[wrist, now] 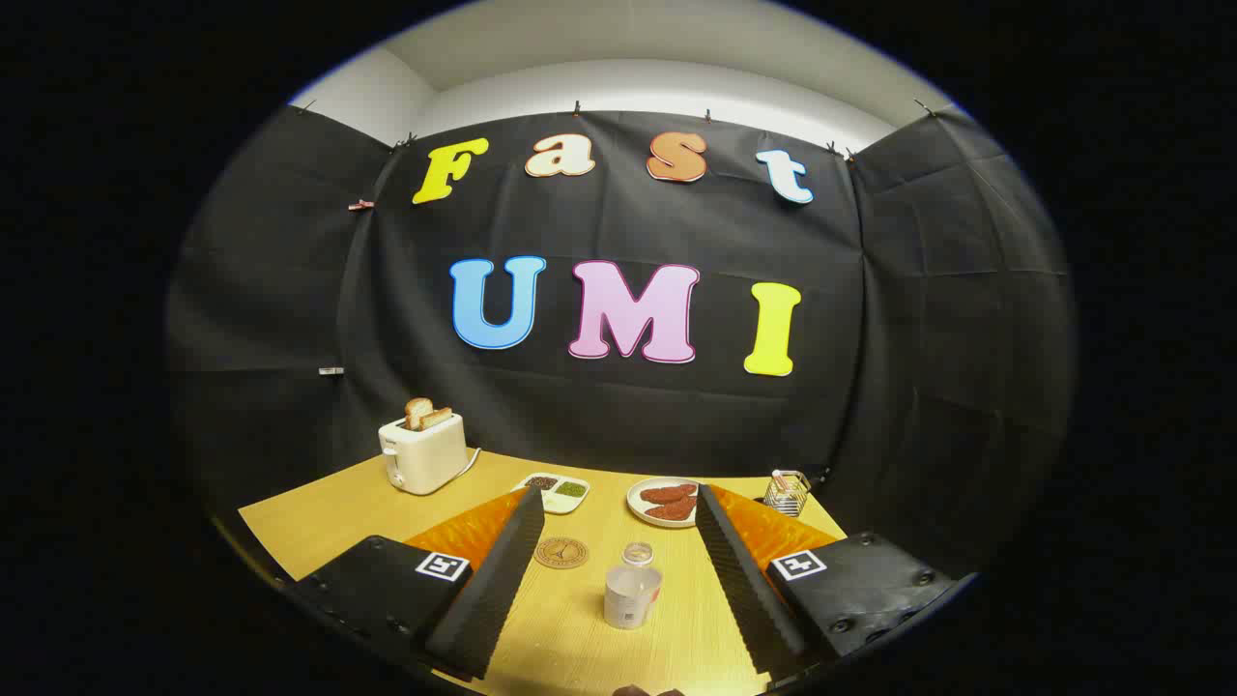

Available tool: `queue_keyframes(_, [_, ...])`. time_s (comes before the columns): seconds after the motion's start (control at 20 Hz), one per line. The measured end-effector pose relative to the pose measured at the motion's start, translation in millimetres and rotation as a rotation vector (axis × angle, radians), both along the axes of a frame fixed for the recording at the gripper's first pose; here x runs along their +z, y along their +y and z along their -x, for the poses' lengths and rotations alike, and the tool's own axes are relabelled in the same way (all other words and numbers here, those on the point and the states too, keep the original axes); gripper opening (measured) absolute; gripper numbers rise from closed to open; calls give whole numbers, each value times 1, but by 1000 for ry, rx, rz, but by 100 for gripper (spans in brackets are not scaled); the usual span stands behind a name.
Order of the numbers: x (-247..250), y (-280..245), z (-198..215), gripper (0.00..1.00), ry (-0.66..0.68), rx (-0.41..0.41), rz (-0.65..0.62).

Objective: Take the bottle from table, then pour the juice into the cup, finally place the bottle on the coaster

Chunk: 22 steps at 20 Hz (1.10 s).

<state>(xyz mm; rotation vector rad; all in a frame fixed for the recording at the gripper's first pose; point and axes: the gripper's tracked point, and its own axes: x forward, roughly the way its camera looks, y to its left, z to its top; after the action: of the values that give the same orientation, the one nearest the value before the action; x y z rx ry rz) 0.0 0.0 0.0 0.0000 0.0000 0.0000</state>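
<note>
Bottle [638,555] and cup [631,596] are seen standing close together on the bench [319,527], between the two fingers of the hand-held gripper [614,546]; the clear bottle is set just behind the pale translucent cup, and whether they touch cannot be told. Neither is touched by the fingers, which are spread wide apart, with nothing gripped. The cup is found nearer the right finger than the left, though a gap is left on both sides.

The bench is a light yellow wood-grain surface. A round brown coaster [561,552] is laid flat just beside the left finger, to the left of the bottle and slightly farther out. Beyond the fingertips a white divided dish [558,491] with dark and green fillings is placed, and to its right a white plate [663,502] with reddish-brown pieces of food, partly hidden by the right finger. A white toaster [423,453] with two slices of toast [426,414] sticking up is set at the far left of the bench, its cord trailing to the right. A small wire rack [790,491] is seen at the far right edge.

The booth is closed off by black cloth [918,319] clipped along its top edge, with a pale wall [638,92] and ceiling visible above it
</note>
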Motion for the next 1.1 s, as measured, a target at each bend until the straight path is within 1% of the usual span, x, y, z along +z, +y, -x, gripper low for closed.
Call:
queue_keyframes(0.25, [-16,-7,-8,97,16,46,-42])
queue_keyframes(0.35, [-22,-14,-9,97,30,39,-26])
queue_keyframes(0.55, [-20,-18,-12,97,19,32,-22])
queue_keyframes(0.85, [-19,-14,-10,97,1,51,0])
queue_keyframes(1.1, [-30,-13,-21,97,9,47,-2])
